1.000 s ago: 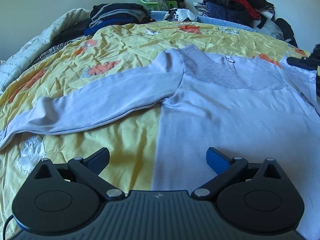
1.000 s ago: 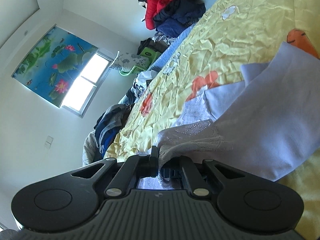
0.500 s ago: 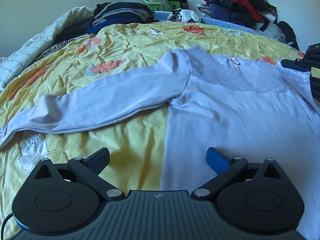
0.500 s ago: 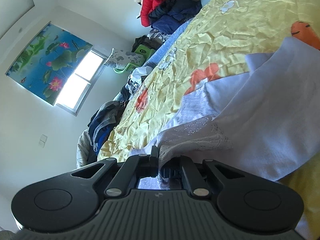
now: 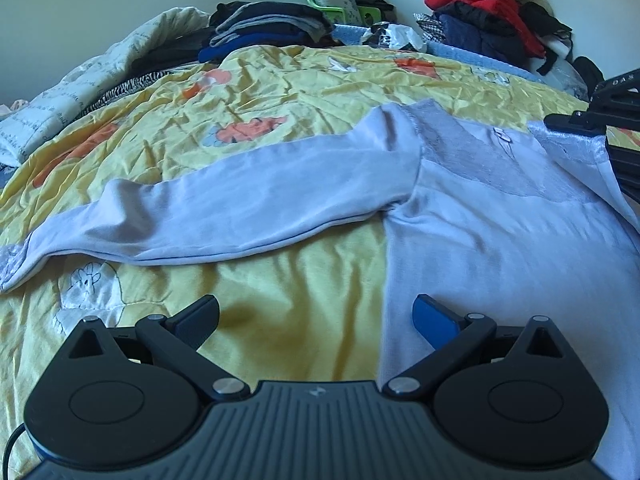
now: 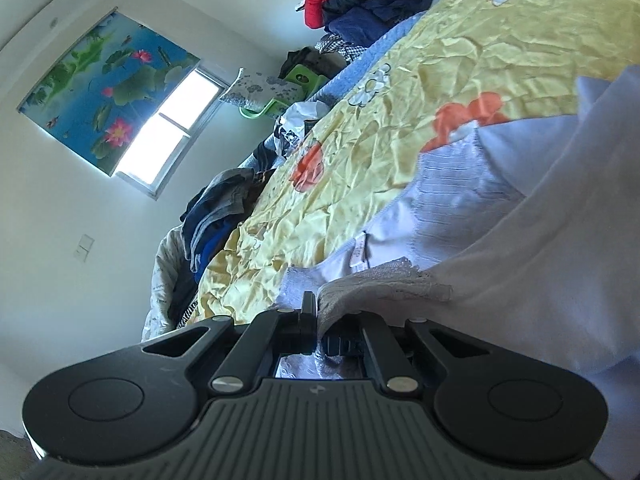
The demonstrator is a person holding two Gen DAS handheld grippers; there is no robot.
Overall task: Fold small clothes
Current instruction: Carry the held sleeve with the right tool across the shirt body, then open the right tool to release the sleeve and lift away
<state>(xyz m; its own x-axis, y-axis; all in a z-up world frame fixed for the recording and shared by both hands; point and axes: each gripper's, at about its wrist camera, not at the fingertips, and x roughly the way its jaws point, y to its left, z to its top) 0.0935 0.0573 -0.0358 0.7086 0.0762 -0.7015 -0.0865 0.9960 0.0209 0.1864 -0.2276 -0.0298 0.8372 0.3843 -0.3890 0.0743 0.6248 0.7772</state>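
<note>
Right gripper clamped on the lace-trimmed edge of a pale lilac top; left gripper spread wide above the bed.

The right gripper [image 6: 316,312] has its jaws pressed together on the lace-trimmed edge of the lilac long-sleeved top [image 5: 500,240], lifting that edge off the yellow bedspread [image 5: 280,92] on the bed's right side. The left gripper [image 5: 316,316] has its jaws wide apart with nothing between them, low over the near edge of the bed, where the top's side seam meets bare bedspread. The rest of the top lies flat, one sleeve [image 5: 240,208] stretched toward the left edge. Along the far edge sit a stack of dark folded clothes [image 5: 264,24] and a red-and-navy clothes heap [image 5: 488,12] in the far right corner.
</note>
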